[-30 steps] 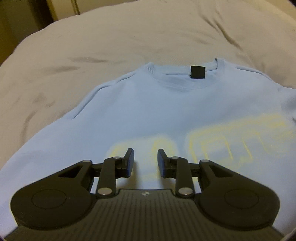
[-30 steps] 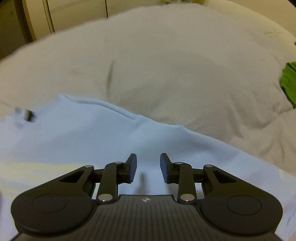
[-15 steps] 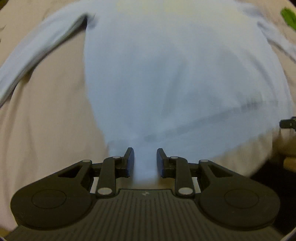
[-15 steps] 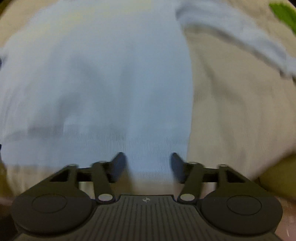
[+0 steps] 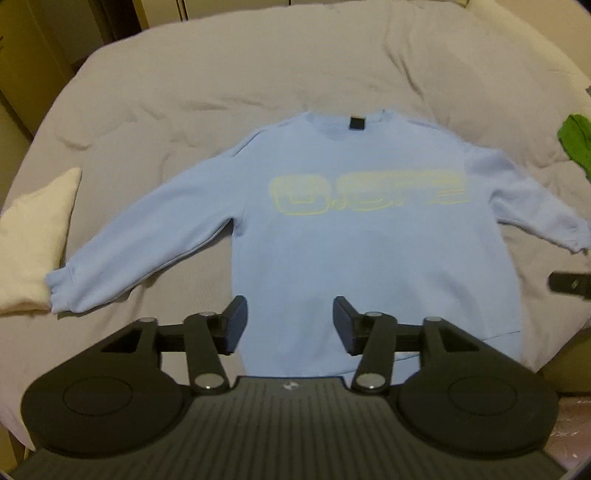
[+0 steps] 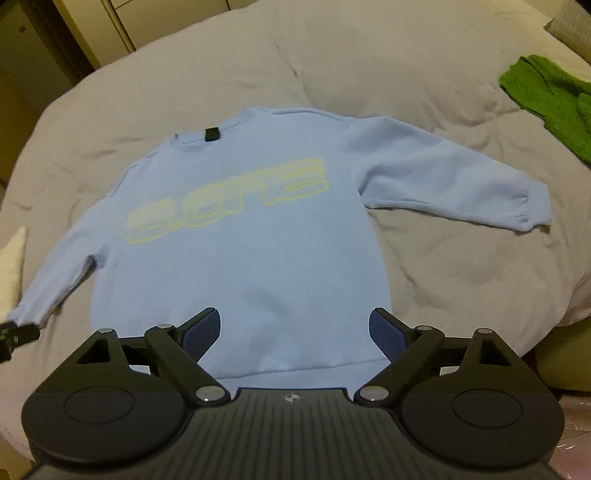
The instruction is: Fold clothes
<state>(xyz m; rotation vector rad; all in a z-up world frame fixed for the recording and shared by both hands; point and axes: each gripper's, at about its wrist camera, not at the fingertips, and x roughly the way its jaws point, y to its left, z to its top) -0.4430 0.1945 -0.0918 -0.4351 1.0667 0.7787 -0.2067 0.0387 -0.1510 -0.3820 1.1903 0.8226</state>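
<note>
A light blue sweatshirt (image 5: 369, 236) with pale yellow lettering lies flat and face up on the bed, both sleeves spread out; it also shows in the right wrist view (image 6: 251, 236). My left gripper (image 5: 290, 326) is open and empty above the hem's left part. My right gripper (image 6: 295, 330) is open wide and empty above the hem's right part. A tip of the right gripper shows at the right edge of the left wrist view (image 5: 570, 282).
The bed has a grey-white duvet (image 5: 258, 74). A cream cloth (image 5: 33, 240) lies by the left cuff. A green garment (image 6: 546, 92) lies at the far right. Cupboards (image 6: 92, 26) stand behind the bed. The bed's near edge is just below the hem.
Both grippers have pulled back and up from close over the sweatshirt, so the whole garment now shows. Both jaws have opened wider.
</note>
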